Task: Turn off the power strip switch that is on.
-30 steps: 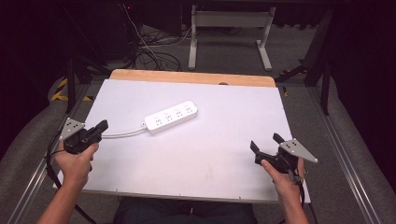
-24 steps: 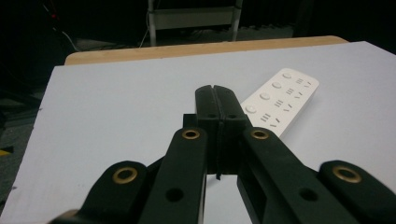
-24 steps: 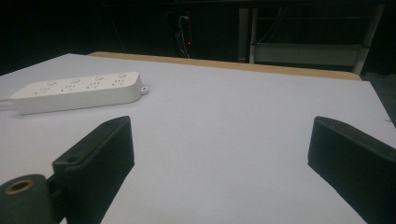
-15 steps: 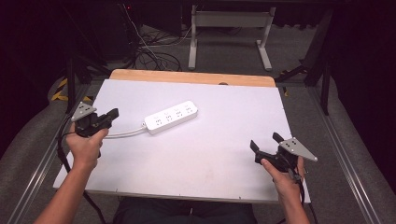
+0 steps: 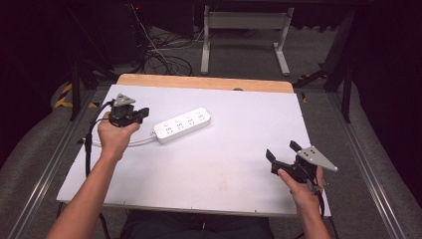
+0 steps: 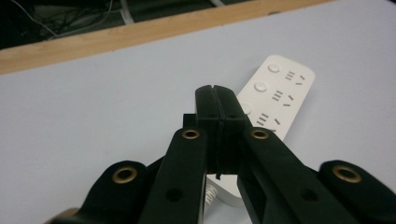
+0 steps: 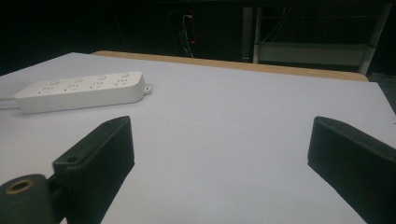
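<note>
White table (image 5: 224, 164) with a wooden far edge stood among dark surroundings, cables on the floor (image 5: 164, 59) beyond. I noted one power strip (image 5: 181, 125) lying flat left of centre, its cord running left. My left gripper (image 5: 143, 113) sat just beside the strip's near end, jaws pressed together on nothing. My right gripper (image 5: 281, 152) rested well apart at the near right, jaws spread wide.

Both forearms are bare. Each hand-held gripper, left (image 5: 143, 113) and right (image 5: 282, 151), is black with brass-ringed screw holes, a grey three-cornered plate on top, and a trailing black cable.
</note>
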### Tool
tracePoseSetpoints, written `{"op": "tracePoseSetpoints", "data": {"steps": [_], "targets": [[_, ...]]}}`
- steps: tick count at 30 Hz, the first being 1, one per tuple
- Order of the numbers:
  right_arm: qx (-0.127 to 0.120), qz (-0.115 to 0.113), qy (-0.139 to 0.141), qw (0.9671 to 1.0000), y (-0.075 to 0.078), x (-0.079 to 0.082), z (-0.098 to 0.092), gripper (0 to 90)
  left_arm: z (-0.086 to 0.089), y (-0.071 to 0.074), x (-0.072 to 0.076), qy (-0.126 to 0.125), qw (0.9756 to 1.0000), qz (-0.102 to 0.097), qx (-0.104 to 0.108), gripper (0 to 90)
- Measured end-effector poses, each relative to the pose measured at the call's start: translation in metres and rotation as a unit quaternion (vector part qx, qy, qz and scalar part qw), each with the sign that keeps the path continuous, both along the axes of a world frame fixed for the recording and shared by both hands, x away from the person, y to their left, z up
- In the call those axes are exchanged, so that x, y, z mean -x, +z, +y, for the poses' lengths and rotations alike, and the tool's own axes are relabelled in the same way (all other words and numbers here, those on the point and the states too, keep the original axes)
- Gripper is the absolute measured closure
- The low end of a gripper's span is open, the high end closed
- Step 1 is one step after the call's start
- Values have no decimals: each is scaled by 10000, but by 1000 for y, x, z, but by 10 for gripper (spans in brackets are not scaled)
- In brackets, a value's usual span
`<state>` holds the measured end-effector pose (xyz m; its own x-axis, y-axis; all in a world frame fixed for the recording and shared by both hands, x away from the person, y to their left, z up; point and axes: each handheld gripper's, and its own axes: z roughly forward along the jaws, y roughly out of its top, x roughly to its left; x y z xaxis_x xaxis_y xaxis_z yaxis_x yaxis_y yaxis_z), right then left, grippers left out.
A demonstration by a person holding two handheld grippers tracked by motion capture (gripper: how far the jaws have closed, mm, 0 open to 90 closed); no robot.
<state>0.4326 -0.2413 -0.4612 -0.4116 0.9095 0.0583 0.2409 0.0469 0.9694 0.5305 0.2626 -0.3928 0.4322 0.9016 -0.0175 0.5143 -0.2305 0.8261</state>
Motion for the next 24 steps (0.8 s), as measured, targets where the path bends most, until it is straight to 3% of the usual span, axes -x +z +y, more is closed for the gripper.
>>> {"op": "tracePoseSetpoints", "data": {"steps": [1,2,3,5,10,11,14,21,24], "targets": [[-14,7,7,10000,0,0,1,75,0,0,0,0,10000,0,0,900],[6,6,13,10000,0,0,1,76,-4,-5,-10,-35,9998,175,-28,900],[6,0,21,10000,0,0,1,75,-4,-5,-10,-35,9998,175,-28,900],[9,7,28,10000,0,-1,2,76,-13,-14,-23,-62,9989,427,-165,900],[15,7,46,10000,0,-1,2,76,-31,-23,-33,-158,9976,582,-342,900],[18,16,57,10000,-1,-1,2,76,-39,-29,-37,-167,9963,695,-487,900],[27,19,65,10000,-1,-1,3,76,-42,-38,-42,-59,9944,900,-554,900],[17,24,88,10000,0,0,4,76,-44,-44,-48,-27,9938,994,-497,900],[9,20,84,10000,0,0,4,76,-45,-49,-50,29,9926,1048,-610,900]]}}
